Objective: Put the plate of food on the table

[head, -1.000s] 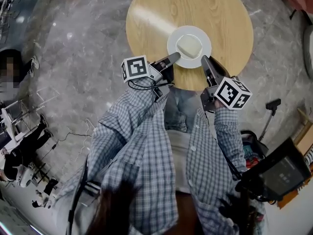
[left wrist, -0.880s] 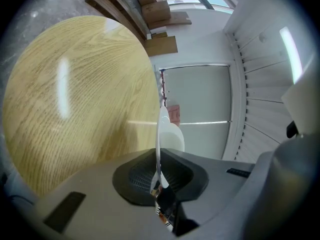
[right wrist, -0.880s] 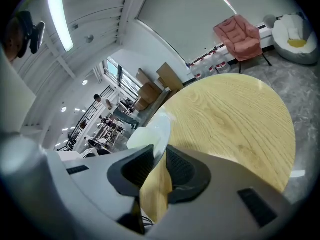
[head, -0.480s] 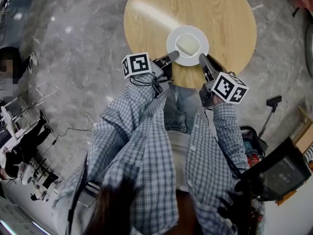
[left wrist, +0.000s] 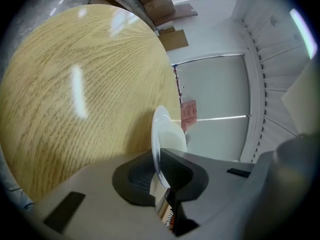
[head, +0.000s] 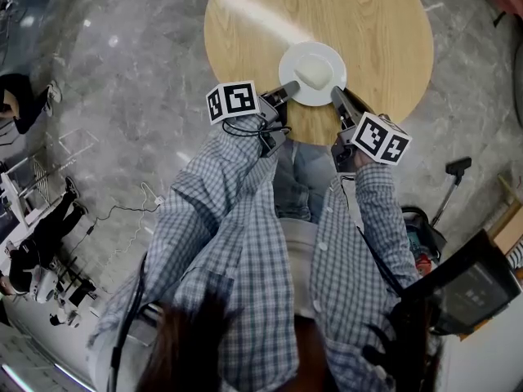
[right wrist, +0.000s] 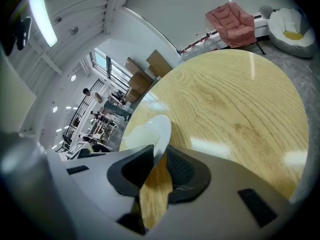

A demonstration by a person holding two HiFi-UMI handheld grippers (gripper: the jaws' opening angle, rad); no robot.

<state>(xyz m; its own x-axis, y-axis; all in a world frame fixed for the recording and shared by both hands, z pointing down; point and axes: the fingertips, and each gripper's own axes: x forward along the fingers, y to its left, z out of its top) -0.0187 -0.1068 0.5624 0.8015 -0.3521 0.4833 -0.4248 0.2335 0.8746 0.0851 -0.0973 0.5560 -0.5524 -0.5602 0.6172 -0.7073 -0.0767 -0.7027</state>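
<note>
The plate (head: 292,59) with its pale food (head: 314,73) is over the counter (head: 368,23), close to its near edge. The left claw (head: 288,91) and right claw (head: 336,95) each clamp an opposite rim. I can't tell whether it touches the wood yet; by my reckoning, letting go remains.

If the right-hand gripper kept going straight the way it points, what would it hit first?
The right gripper grips the plate by its rim. It slants downward, so it would probably meet the table first.
</note>
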